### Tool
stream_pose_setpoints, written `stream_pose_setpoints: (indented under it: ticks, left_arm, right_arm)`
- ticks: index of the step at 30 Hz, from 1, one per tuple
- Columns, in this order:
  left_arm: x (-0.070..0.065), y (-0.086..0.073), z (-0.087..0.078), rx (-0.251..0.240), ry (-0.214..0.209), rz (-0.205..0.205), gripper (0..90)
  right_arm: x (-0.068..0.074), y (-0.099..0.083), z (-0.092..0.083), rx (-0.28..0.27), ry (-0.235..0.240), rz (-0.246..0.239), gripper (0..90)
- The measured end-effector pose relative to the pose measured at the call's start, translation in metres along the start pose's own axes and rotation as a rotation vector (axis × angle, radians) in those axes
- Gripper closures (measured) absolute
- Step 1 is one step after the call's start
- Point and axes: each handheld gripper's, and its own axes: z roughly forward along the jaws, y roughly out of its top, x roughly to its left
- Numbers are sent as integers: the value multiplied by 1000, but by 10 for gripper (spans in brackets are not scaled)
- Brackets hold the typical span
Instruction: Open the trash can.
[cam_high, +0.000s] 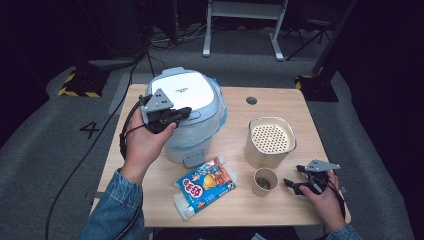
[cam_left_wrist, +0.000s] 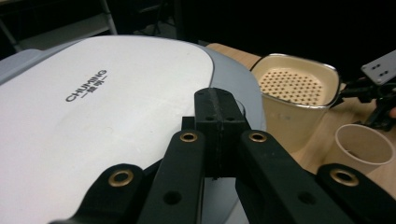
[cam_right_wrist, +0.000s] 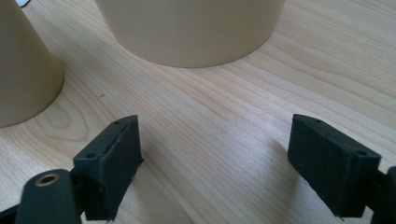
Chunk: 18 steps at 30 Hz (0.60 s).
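High view: my left gripper (cam_high: 170, 117), jaws closed, sits at the bin (cam_high: 192, 115) lid's front button; my right gripper (cam_high: 295, 185), jaws open, rests beside the cup (cam_high: 265, 181).

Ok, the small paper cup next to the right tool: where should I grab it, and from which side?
Take the paper cup by its rim, one jaw inside and one outside, on the side facing the right tool. It stands upright and open-topped on the table, its wall tapering downward, and the tool is already open beside it. Something dark sits inside; I can't tell what, so keep it level.
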Motion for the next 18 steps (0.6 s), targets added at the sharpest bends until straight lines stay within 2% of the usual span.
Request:
stream_pose_setpoints:
  ticks: [18]
  left_arm:
    - [-3, 2, 1, 29, 7, 11, 900]
  right_arm:
    - [0, 0, 0, 0, -2, 1, 178]
